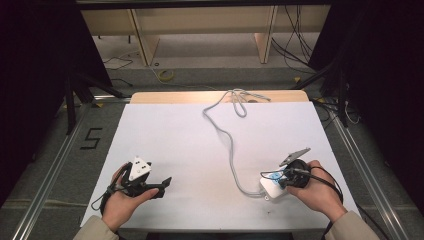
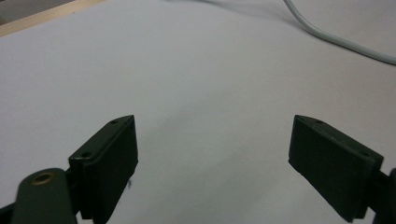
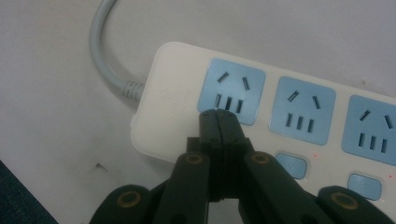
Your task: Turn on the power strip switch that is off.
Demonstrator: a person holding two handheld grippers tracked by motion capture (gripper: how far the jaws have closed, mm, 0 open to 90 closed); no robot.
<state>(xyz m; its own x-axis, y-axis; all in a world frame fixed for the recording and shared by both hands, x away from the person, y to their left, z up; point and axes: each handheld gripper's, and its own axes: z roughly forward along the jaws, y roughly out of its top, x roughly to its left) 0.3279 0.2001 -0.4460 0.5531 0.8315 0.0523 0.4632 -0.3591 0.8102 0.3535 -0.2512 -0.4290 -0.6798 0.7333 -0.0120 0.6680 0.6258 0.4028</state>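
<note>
The power strip [image 3: 280, 116] near the tabletop's right front corner looks rigid, light and smooth; its stiff cable [image 1: 231, 150] resists. Right tool [image 3: 218, 116] pressed together above it, left tool [image 2: 212, 154] spread; grasp across its narrow sides.

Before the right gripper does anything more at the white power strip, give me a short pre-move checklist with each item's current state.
1. Right gripper jaws closed together, nothing between them: ok.
2. Its tips over the white plastic power strip, at the lower edge of the first blue socket panel: ok; actual contact cannot tell.
3. Small blue rectangular switch beside the jaws unobstructed: ok.
4. Grey power cable lies slack across the white table sheet, clear of both hands: ok.
5. Left gripper open, empty, resting away from the strip: ok.
6. Strip's sockets free of plugs: ok for the three showing in the right gripper view.
</note>
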